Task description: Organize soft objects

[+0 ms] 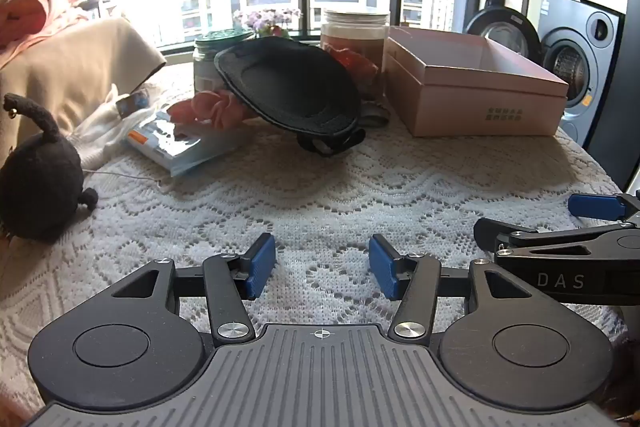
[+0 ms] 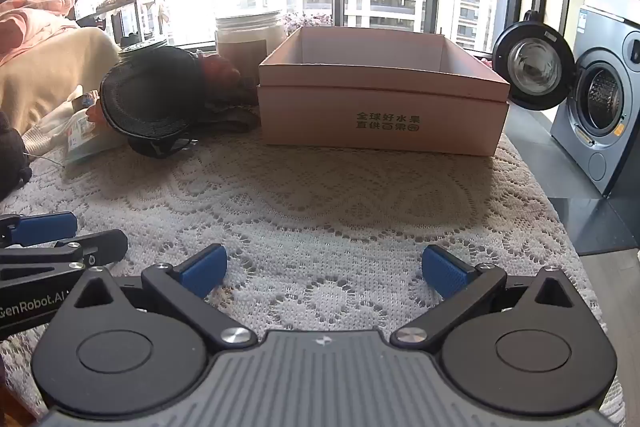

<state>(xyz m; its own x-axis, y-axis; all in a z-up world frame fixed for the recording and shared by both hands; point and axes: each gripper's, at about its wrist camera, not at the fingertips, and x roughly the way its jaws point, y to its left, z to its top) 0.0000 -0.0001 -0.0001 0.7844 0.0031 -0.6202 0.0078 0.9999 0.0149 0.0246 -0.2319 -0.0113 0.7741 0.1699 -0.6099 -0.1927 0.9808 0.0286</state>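
My left gripper is open and empty, low over the lace tablecloth. My right gripper is open wide and empty, beside the left one. A black padded soft piece with a strap leans on jars at the back; it also shows in the right wrist view. A pink fabric flower lies under its left edge. A black plush toy sits at the far left. An open pink box stands at the back right, nothing visible inside; it also shows in the left wrist view.
A plastic-wrapped pack and white cloth lie at the back left. Two jars stand by the window. A beige cushion with pink cloth is at left. A washing machine with its door open stands right of the table.
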